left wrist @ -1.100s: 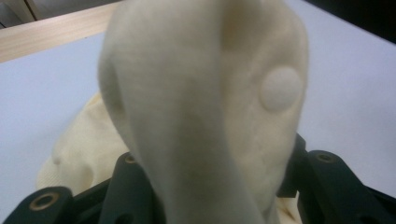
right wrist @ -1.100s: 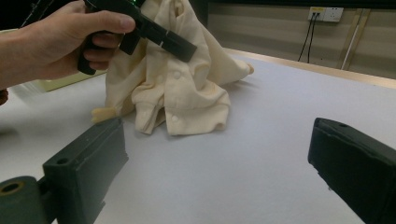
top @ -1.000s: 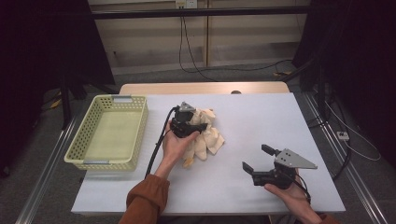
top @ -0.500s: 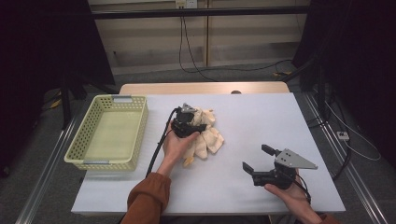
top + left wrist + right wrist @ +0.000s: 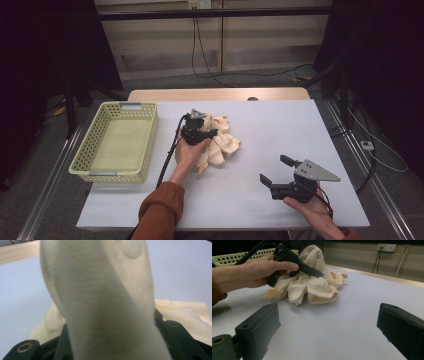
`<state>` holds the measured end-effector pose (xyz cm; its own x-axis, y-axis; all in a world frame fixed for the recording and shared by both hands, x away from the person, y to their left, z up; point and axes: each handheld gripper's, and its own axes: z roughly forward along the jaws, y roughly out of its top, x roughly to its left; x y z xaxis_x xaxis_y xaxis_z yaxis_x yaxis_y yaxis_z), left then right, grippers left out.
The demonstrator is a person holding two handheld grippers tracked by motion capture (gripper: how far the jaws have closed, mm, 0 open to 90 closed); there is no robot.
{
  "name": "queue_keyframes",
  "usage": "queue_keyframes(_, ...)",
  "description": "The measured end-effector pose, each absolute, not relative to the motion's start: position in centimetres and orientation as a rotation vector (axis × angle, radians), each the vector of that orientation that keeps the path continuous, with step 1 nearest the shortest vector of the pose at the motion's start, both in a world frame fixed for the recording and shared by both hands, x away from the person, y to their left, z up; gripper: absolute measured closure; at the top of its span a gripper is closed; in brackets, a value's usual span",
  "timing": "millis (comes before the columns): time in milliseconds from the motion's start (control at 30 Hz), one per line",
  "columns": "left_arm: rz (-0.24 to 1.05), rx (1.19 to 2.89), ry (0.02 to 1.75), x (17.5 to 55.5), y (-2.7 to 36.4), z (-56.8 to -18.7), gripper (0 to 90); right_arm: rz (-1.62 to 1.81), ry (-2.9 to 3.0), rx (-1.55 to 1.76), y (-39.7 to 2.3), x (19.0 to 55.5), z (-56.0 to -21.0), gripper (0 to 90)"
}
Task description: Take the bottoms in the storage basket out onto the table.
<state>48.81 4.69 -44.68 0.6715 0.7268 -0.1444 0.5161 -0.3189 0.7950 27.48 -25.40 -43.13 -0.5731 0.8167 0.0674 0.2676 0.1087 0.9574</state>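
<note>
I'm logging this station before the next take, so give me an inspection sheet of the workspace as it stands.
Surface: white table, bare apart from the items below.
Job's things: cream cloth garment, crumpled mid-table; a fold fills the left tool view.
Clutter: yellow perforated basket at left, nothing seen inside.
Grippers: left tool shut on the garment; right tool open, holding nothing, apart from the garment.
Cables: black cable trails from the left tool; wall leads behind.
Surroundings: pale wall panels, dark curtains either side.
</note>
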Motion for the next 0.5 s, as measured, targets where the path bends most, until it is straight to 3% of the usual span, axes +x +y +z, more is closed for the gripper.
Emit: queue_keyframes(500, 0.268, 2.015, 0.942, 48.14, 4.52, -43.69, 49.4, 1.476, 1.903, 1.057, -25.42, 27.43, -43.14, 4.3)
